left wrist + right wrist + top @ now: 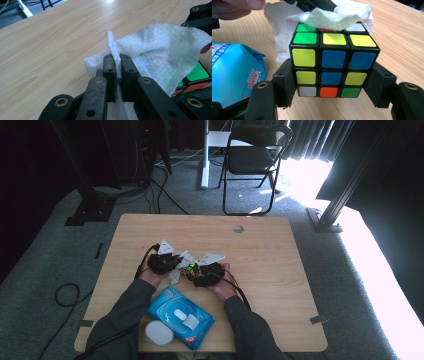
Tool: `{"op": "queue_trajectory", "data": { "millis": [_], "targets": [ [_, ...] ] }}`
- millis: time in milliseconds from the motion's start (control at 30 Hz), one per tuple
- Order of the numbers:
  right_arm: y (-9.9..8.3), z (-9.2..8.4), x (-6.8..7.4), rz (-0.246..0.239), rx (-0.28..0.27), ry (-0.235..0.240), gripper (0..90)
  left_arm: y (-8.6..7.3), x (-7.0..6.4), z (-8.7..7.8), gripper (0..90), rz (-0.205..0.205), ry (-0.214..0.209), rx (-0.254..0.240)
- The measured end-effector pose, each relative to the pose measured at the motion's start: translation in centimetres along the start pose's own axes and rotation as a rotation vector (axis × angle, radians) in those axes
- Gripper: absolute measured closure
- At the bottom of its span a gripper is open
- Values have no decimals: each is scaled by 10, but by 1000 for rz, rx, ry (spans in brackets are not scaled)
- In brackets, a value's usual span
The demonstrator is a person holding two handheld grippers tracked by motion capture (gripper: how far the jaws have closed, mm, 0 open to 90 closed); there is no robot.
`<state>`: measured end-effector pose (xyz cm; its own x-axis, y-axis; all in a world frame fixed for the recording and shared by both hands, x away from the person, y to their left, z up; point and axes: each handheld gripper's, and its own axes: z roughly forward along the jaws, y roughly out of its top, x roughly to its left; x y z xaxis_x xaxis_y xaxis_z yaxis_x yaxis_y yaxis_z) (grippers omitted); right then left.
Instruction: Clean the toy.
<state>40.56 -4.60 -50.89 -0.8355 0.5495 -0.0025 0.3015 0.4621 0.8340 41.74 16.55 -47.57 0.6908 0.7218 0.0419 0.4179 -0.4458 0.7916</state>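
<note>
The left tongs (117,65) are closed tight on a white wet wipe (160,47), pinching a fold of it between the pads. The wipe drapes over the top face of the puzzle cube (332,60). The right tongs (332,86) stand partly open, clamped on the cube's two lower sides and holding it just above the wooden surface (402,32). A blue wipes packet (180,316) lies near the surface's front edge, close to the person's forearms.
</note>
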Motion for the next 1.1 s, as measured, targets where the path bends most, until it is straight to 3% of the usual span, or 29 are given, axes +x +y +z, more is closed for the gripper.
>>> {"op": "queue_trajectory", "data": {
  "millis": [133, 300, 600, 933, 1100],
  "targets": [
    [-1, -1, 0, 3, -9, 2, 341, 0, 2, -2, 845, -3, 16, 1],
    [1, -7, -4, 24, -39, 10, 341, -2, 3, -1, 845, -2, 5, 8],
    [3, -14, -12, 62, -72, 10, 341, -11, -1, 3, 845, 18, -52, -6],
    [3, -17, -16, 85, -85, 12, 341, -19, -5, 12, 845, 52, -70, 62],
    [3, -17, -16, 86, -85, 18, 341, -19, -5, 12, 844, 49, -71, 60]
  ]
}}
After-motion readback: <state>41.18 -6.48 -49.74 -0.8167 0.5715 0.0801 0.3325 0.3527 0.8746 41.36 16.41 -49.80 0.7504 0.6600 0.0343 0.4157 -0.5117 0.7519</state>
